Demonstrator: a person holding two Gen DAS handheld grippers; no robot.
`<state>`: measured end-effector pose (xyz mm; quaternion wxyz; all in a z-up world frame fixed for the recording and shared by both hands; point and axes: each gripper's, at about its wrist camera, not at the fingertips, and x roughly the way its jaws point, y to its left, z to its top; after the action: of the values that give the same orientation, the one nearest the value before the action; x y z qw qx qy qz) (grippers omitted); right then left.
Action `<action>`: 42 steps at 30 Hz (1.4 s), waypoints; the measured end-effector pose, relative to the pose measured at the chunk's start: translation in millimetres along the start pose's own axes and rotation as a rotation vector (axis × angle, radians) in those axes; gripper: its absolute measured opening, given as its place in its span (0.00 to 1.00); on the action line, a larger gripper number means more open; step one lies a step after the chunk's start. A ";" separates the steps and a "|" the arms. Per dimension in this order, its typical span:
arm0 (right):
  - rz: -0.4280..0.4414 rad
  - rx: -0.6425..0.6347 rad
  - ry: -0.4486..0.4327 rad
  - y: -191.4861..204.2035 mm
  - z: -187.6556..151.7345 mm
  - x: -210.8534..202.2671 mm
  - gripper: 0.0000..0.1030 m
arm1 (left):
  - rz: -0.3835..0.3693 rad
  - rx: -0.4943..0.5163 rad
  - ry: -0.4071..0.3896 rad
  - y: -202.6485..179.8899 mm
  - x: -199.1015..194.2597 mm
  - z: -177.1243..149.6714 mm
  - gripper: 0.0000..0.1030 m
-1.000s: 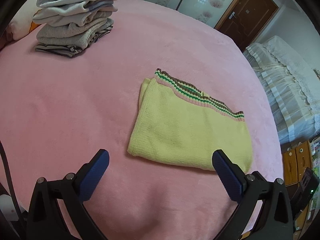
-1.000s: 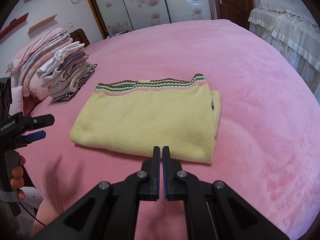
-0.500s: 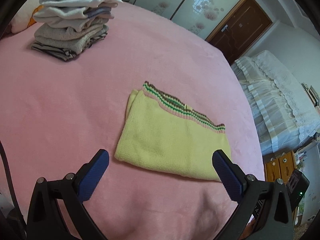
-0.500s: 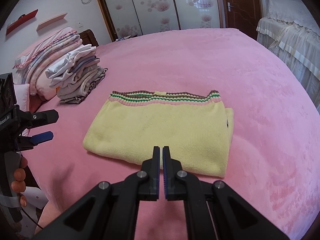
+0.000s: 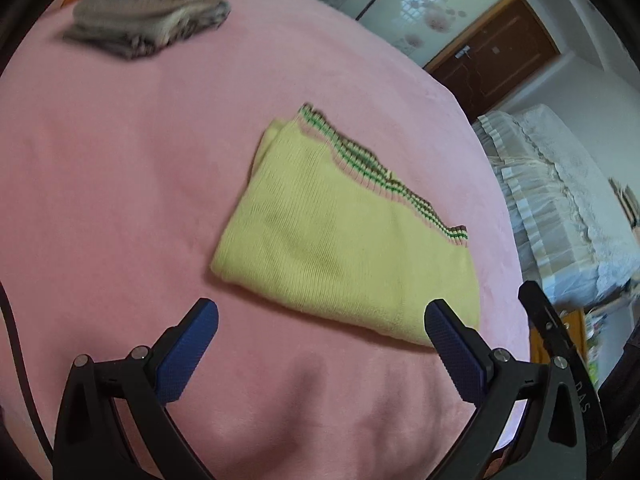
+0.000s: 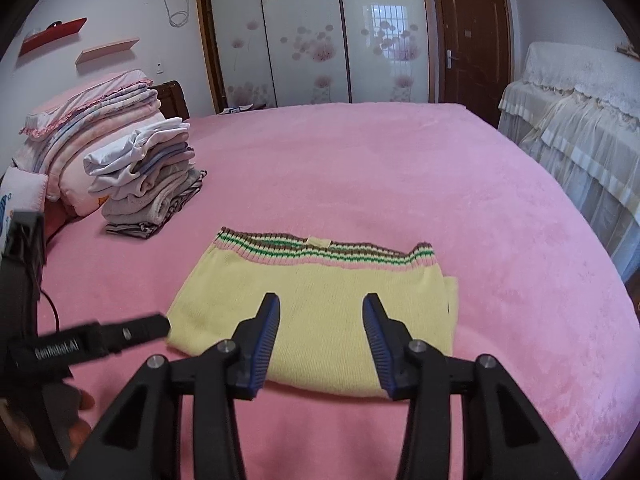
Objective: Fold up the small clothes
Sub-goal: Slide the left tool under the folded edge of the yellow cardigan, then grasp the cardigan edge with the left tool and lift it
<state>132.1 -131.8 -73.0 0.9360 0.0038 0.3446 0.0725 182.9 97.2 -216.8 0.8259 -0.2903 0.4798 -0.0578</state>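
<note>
A folded yellow knit garment with a pink, green and brown striped hem lies flat on the pink bed; it also shows in the right wrist view. My left gripper is open and empty, just short of the garment's near edge. My right gripper is open and empty, above the garment's near edge. The left gripper's body shows at the left of the right wrist view.
A stack of folded clothes stands at the far left of the bed, blurred in the left wrist view. Folded pink bedding lies behind it. A covered sofa stands right of the bed.
My right gripper has opened from shut. Both grippers have moved closer to the garment's near edge. The garment has not moved.
</note>
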 end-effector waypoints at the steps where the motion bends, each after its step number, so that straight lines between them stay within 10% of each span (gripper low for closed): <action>1: -0.007 -0.003 -0.001 0.0 0.6 3.1 0.42 | -0.013 -0.024 0.007 5.2 5.5 -2.2 0.99; 25: -0.021 -0.007 0.125 0.3 -26.9 83.9 0.12 | -0.311 -0.223 -0.055 35.7 91.8 24.3 0.87; 28: -0.016 0.001 0.125 0.7 -25.4 85.3 0.11 | -0.291 -0.203 -0.064 30.6 99.0 30.8 0.77; 31: 0.000 0.019 0.128 2.5 -23.1 88.3 0.09 | -0.240 -0.152 -0.065 26.3 98.7 32.2 0.37; 42: 0.024 0.022 0.127 16.1 -19.2 106.7 0.03 | -0.205 0.013 -0.149 -7.1 67.4 34.4 0.24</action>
<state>197.8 -101.9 -155.5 0.9113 0.0138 0.4038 0.0798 248.5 80.7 -251.3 0.8509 -0.3361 0.3846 -0.1231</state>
